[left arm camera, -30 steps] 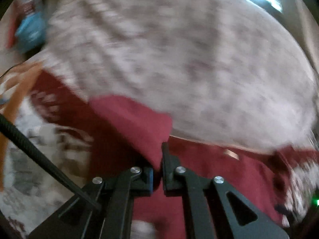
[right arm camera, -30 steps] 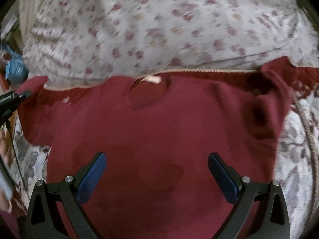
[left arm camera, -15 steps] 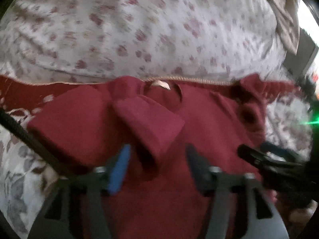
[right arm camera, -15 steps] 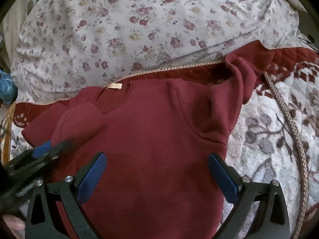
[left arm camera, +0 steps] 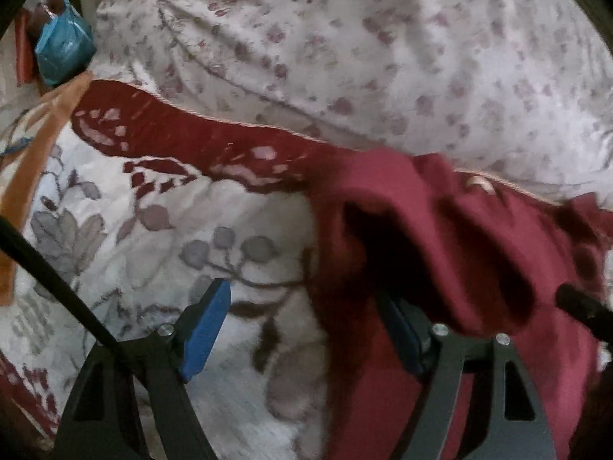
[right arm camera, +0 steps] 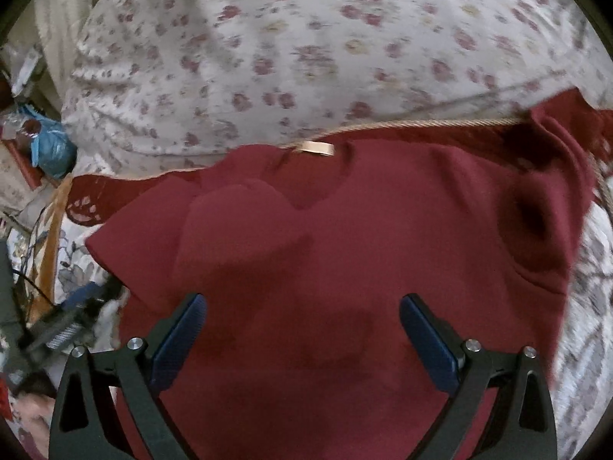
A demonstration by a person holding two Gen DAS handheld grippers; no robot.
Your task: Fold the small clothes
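Note:
A small dark red sweatshirt (right arm camera: pixel 345 237) lies flat on a floral bedspread, neck label toward the pillow. Its left sleeve (right arm camera: pixel 237 226) is folded in over the chest; the right sleeve (right arm camera: pixel 536 214) lies bunched at the right side. My right gripper (right arm camera: pixel 300 329) is open and empty, hovering over the shirt's lower middle. My left gripper (left arm camera: pixel 302 322) is open at the shirt's left edge, its right finger under a raised fold of the shirt (left arm camera: pixel 440 237), its left finger over the bedspread. The left gripper also shows, blurred, in the right wrist view (right arm camera: pixel 76 314).
A large floral pillow (right arm camera: pixel 306 46) lies just behind the shirt. The white leaf-patterned bedspread (left arm camera: pixel 153 253) has a dark red border (left arm camera: pixel 184 134) and a cord trim (right arm camera: pixel 440 124). A blue bag (left arm camera: pixel 63 51) and clutter sit at the far left, beyond the bed.
My left gripper let go of the sleeve, opened, and moved left to the shirt's edge. The left sleeve now lies folded over the chest. The right gripper stayed open over the shirt.

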